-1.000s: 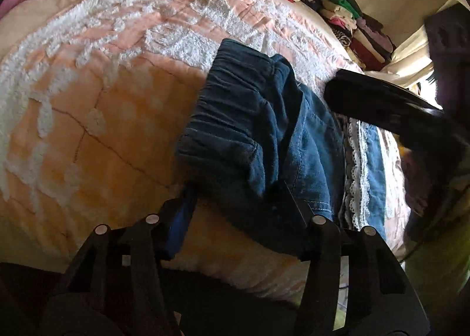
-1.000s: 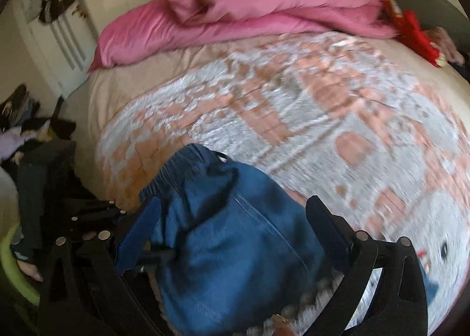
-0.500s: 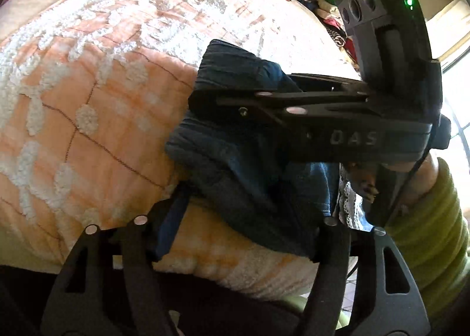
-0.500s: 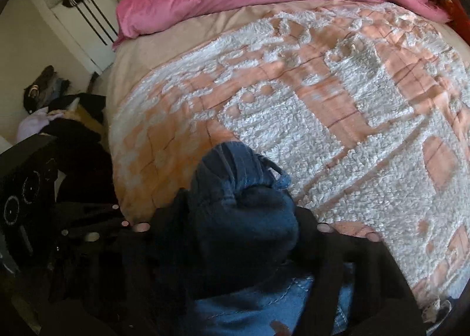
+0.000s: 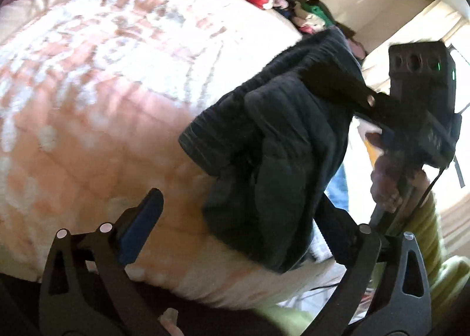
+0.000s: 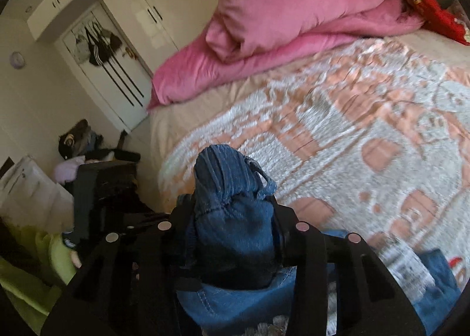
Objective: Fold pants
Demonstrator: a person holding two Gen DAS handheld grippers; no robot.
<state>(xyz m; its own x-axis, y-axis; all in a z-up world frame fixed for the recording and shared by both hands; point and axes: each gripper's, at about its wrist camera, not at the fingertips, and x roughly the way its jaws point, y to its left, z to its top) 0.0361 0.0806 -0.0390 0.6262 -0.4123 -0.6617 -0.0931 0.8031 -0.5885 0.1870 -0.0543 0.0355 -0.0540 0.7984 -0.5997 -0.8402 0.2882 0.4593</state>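
Dark blue denim pants hang bunched above the near right edge of the peach-and-white bedspread. My right gripper is shut on the gathered waistband, its jaws still closing, and holds the bundle off the bed. In the left wrist view the right gripper's body sits at the upper right with a hand under it. My left gripper is below the hanging cloth with its jaws opening wide. Its left pad is clear of the fabric. The pants' lower edge hides part of its right finger.
A pink duvet lies heaped at the head of the bed, with a red item beside it. Stacked clothes sit past the bed's far right side. Wardrobe doors and dark clutter are at left. A green sleeve is at lower right.
The right gripper swung in, closed on the bunched waistband and lifted the pants off the bed. The left gripper's jaws spread and let go of the fabric.
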